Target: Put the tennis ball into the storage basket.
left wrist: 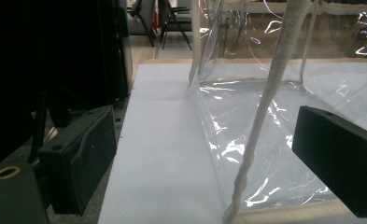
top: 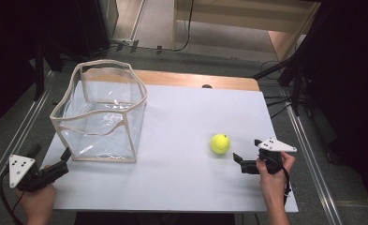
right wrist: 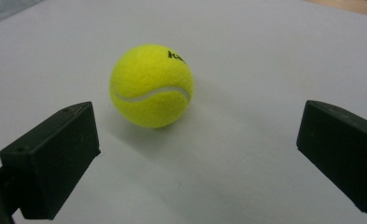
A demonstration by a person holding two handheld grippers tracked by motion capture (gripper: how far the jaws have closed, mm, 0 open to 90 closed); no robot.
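Note:
A yellow tennis ball (top: 220,143) rests on the white board (top: 186,187), right of centre. My right gripper (top: 248,151) stands open just to the ball's right, near the board's right edge. In the right gripper view the ball (right wrist: 151,86) lies a short way ahead of the open right gripper (right wrist: 195,158), untouched and nearer the left jaw. A clear plastic bag (top: 102,115) with beige trim stands open-topped at the left. My left gripper (top: 50,154) is open at its near left corner. In the left gripper view the bag's corner seam (left wrist: 265,107) runs between the jaws of the left gripper (left wrist: 204,158).
The white board lies on a wooden table (top: 195,78) whose back edge shows behind it. Metal rails (top: 13,140) run along the floor on both sides. Dark equipment and cables (top: 284,75) stand at the back right. In the left gripper view a black stand (left wrist: 78,56) rises left of the board.

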